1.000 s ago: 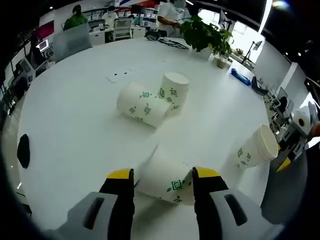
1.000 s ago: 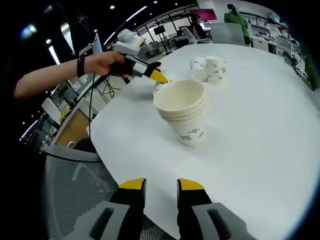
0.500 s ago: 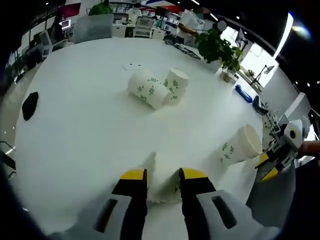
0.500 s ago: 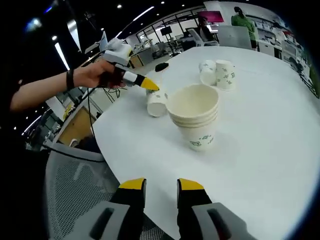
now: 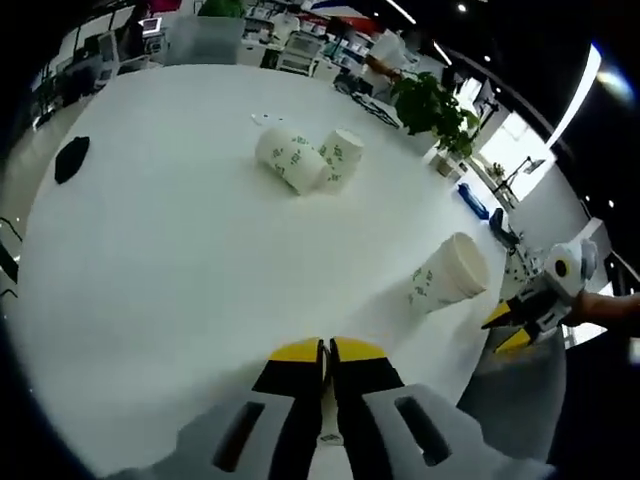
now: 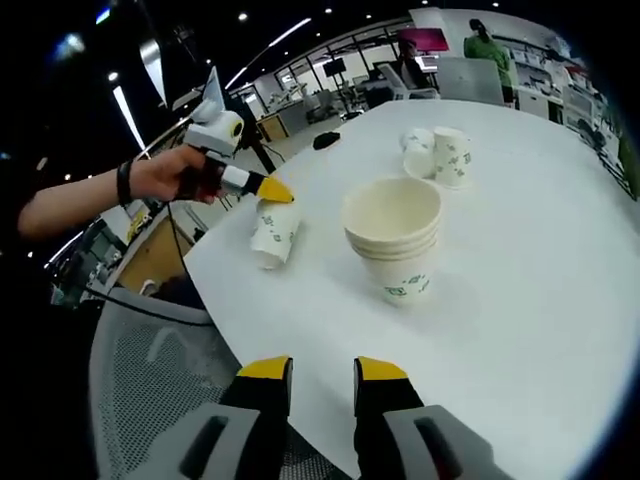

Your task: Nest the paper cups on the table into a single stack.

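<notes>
My left gripper (image 5: 325, 348) is shut, its yellow tips almost touching. In the right gripper view the left gripper (image 6: 274, 190), held by a hand, pinches the rim of a white paper cup (image 6: 272, 233) with green marks, which hangs above the table's near edge. A stack of nested cups (image 6: 395, 240) stands upright on the white table (image 6: 520, 300), just ahead of my right gripper (image 6: 322, 368), which is open and holds nothing. The stack (image 5: 447, 278) and the right gripper (image 5: 508, 328) appear at the right of the left gripper view. Further off, one cup lies on its side (image 5: 288, 160) against an upright cup (image 5: 341, 158).
A black object (image 5: 72, 158) lies near the table's far left edge. A potted plant (image 5: 430, 100) and a blue item (image 5: 472, 198) sit at the far side. A grey mesh chair (image 6: 150, 400) stands below the table edge, close to my right gripper.
My left gripper shut on the cup that lay in front of it and lifted it off the table. The right gripper and the stack stayed put.
</notes>
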`<state>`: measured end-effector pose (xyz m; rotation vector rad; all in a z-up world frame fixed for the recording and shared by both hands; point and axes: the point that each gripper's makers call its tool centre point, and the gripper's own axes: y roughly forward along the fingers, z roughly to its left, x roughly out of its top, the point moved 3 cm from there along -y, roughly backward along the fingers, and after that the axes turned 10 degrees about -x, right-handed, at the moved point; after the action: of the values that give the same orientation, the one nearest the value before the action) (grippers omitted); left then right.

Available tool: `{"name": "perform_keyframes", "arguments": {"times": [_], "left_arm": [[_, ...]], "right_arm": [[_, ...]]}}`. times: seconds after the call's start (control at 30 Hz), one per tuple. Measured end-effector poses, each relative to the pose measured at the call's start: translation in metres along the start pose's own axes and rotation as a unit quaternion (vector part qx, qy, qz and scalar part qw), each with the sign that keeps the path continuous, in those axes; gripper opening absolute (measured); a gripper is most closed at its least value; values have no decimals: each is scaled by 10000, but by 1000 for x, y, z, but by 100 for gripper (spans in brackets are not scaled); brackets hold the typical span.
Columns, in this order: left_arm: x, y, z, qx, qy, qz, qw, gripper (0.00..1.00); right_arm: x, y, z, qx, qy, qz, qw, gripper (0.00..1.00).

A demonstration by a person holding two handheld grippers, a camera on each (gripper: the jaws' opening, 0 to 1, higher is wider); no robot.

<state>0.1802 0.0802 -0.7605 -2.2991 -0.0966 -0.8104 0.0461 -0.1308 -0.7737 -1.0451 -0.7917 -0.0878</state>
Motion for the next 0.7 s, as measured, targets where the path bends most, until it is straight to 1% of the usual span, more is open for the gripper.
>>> {"name": "perform_keyframes", "arguments": {"times": [0.03, 0.07, 0.17, 0.23, 0.27, 0.3, 0.33, 0.4, 0.43, 0.47, 0.5, 0.53, 0.57, 0.6, 0.63, 0.7], "left_arm": [[2, -1, -2, -11, -9, -59, 10000, 1], [-1, -4, -7, -4, -2, -86, 10000, 1], [6, -4, -11, 58, 81, -242, 9997, 1], [9, -4, -21, 103, 146, -387, 9991, 1], [12, -3, -21, 114, 171, -439, 9988, 1], [15, -1, -25, 130, 231, -523, 9983, 1], [16, 1, -25, 146, 269, -545, 9980, 1], [18, 6, -28, 221, 411, -583, 9972, 1], [18, 8, -30, 248, 490, -595, 9967, 1], [18, 11, -31, 281, 587, -589, 9961, 1], [17, 13, -32, 304, 663, -565, 9957, 1], [15, 13, -35, 331, 761, -516, 9952, 1], [13, 15, -39, 364, 891, -457, 9943, 1], [14, 17, -39, 358, 945, -449, 9939, 1], [13, 18, -42, 324, 1015, -447, 9933, 1], [10, 20, -52, 311, 1121, -446, 9922, 1]], "right_arm": [[1, 0, 2, 10, 4, -13, 10000, 22], [1, 0, 3, 14, -4, -19, 10000, 22], [4, 2, 7, 35, -31, -50, 10000, 22], [9, 3, 13, 77, -45, -84, 9999, 22], [11, 4, 15, 101, -43, -93, 9999, 22], [17, 8, 18, 146, -51, -114, 9998, 22], [23, 11, 22, 207, -47, -145, 9997, 22], [29, 16, 28, 310, -33, -166, 9994, 22], [34, 13, 44, 364, -31, -185, 9992, 22], [37, 15, 49, 407, -20, -193, 9990, 22], [39, 30, 44, 482, -15, -207, 9986, 22], [40, 34, 46, 515, -20, -206, 9985, 22], [45, 30, 56, 530, -55, -196, 9984, 22], [47, 31, 58, 528, -83, -199, 9984, 22], [50, 36, 53, 525, -94, -211, 9984, 22], [55, 34, 61, 525, -95, -268, 9982, 22]]}}
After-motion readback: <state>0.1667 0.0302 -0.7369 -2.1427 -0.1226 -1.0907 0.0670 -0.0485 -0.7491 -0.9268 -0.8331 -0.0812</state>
